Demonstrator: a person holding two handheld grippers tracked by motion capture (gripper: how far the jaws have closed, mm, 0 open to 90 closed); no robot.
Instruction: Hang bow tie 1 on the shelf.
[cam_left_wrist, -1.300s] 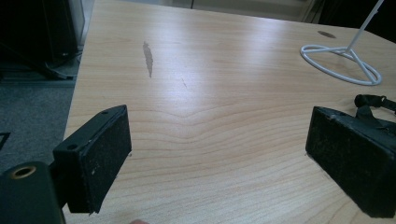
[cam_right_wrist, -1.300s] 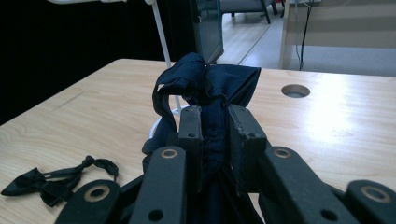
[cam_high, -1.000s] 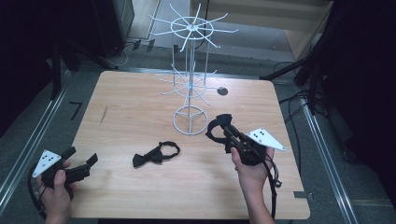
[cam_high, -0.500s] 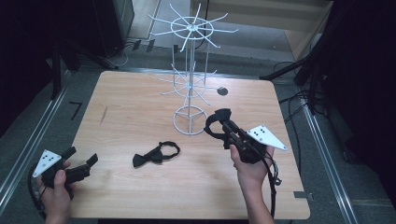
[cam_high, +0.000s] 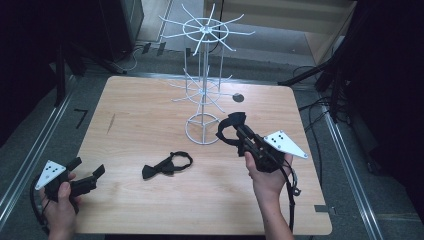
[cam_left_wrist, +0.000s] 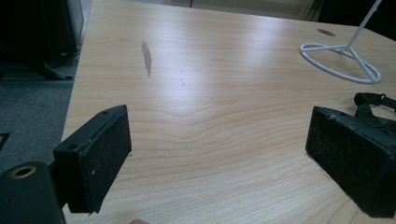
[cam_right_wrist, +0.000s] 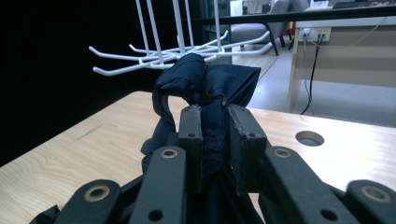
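Observation:
My right gripper (cam_high: 239, 127) is shut on a dark blue bow tie (cam_high: 231, 125) and holds it in the air just right of the white wire rack's base (cam_high: 202, 129). In the right gripper view the bow tie's cloth (cam_right_wrist: 205, 88) bulges out above the closed pads, with the rack's lower hooks (cam_right_wrist: 154, 53) right behind it. A second dark bow tie (cam_high: 167, 164) lies flat on the table, front of centre. My left gripper (cam_high: 92, 172) rests at the table's front left corner, open with nothing between its pads (cam_left_wrist: 105, 161).
The white wire rack (cam_high: 204, 75) stands at the table's middle back, with two tiers of hooks sticking outward. A round cable hole (cam_high: 238, 97) sits behind it in the wooden table (cam_high: 140, 115). Black cables and stands crowd the floor to the right.
The right gripper has carried the bow tie slightly up and toward the rack. The left gripper and the lying bow tie have not moved.

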